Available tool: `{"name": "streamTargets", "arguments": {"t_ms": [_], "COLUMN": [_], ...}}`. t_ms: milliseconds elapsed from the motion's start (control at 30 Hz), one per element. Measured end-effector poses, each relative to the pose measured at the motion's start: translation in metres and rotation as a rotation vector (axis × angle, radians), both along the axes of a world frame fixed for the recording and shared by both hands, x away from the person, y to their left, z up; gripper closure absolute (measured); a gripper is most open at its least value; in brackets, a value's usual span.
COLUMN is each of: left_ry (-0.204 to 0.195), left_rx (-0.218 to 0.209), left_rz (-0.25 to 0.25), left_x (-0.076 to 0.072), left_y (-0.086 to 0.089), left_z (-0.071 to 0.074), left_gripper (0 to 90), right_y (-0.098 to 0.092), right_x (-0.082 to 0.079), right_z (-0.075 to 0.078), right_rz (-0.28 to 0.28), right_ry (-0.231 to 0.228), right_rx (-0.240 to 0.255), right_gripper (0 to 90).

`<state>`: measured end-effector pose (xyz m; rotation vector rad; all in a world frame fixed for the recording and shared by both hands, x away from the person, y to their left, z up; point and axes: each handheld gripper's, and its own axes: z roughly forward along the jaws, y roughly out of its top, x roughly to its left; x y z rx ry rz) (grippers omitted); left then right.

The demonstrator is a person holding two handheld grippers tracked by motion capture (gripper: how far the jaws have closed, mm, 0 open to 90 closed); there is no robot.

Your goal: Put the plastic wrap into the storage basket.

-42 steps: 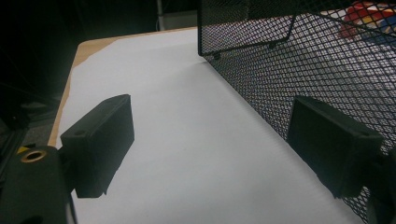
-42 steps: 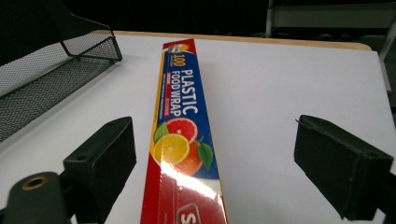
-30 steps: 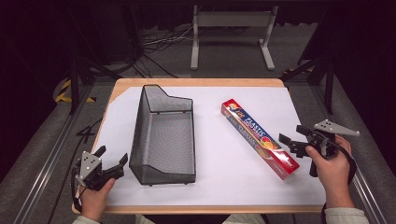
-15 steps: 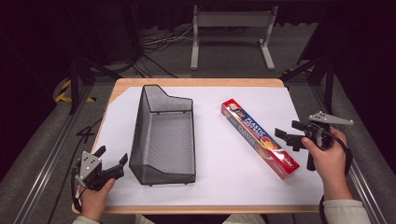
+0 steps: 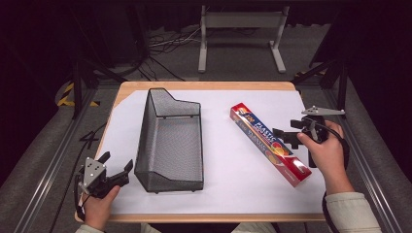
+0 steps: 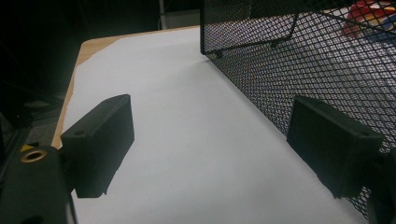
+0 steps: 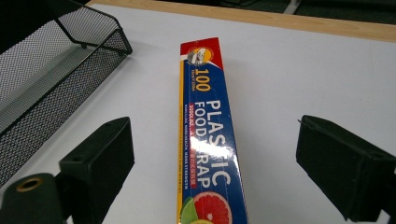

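Note:
A long red and blue box of plastic food wrap (image 5: pixel 269 143) (image 7: pixel 205 135) lies flat on the white sheet at the right. My right gripper (image 5: pixel 285 128) (image 7: pixel 215 168) is open, with one jaw on each side of the box's middle and not touching it. A black wire mesh basket (image 5: pixel 170 141) (image 6: pixel 308 60) stands in the middle of the table, its tall end far from me. At the near left corner my left gripper (image 5: pixel 116 167) (image 6: pixel 215 154) is open and holds nothing, just left of the basket's near wall.
The white sheet (image 5: pixel 233 184) covers a wooden table (image 5: pixel 204 86). Metal rails run along both sides, with cables and a grey stand (image 5: pixel 240 22) on the floor beyond the far edge. Bare sheet lies between the basket and the box.
My right gripper has moved left and forward from the table's right edge until its jaws straddle the box. The left gripper has not moved.

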<state>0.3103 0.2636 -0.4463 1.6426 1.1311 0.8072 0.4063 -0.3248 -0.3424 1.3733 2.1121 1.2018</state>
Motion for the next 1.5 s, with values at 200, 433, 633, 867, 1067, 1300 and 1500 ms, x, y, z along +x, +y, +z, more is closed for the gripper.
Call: {"name": "streamTargets", "arguments": {"t_ms": [200,433,633,867,1067,1300,1500], "left_ry": [0.001,0.002,0.003,0.005,0.010,0.010,0.011], "left_rx": [0.000,0.003,0.003,0.005,0.010,0.011,0.012], "left_rz": [0.001,0.002,0.003,0.002,0.004,0.003,0.004], "left_x": [0.000,0.000,0.000,0.001,0.001,0.001,0.001], "left_y": [0.000,-0.001,-0.001,-0.001,-0.001,-0.001,-0.001], "left_z": [0.000,0.000,0.000,-0.001,-0.001,-0.002,-0.002], "left_gripper": [15.9,15.9,15.9,15.9,15.9,16.0,15.9], "right_y": [0.009,0.016,0.022,0.028,0.035,0.041,0.044], "right_x": [0.012,0.023,0.031,0.037,0.043,0.048,0.052], "right_z": [0.000,-0.008,-0.020,-0.031,-0.042,-0.054,-0.064], "right_rz": [-0.005,-0.015,-0.019,-0.022,-0.020,-0.015,-0.009], "right_ry": [0.041,0.100,0.163,0.239,0.310,0.359,0.391], "right_rx": [-0.028,-0.070,-0.097,-0.135,-0.187,-0.231,-0.287], "right_gripper": [11.3,11.3,11.3,11.8,11.3,12.3,17.4]}}
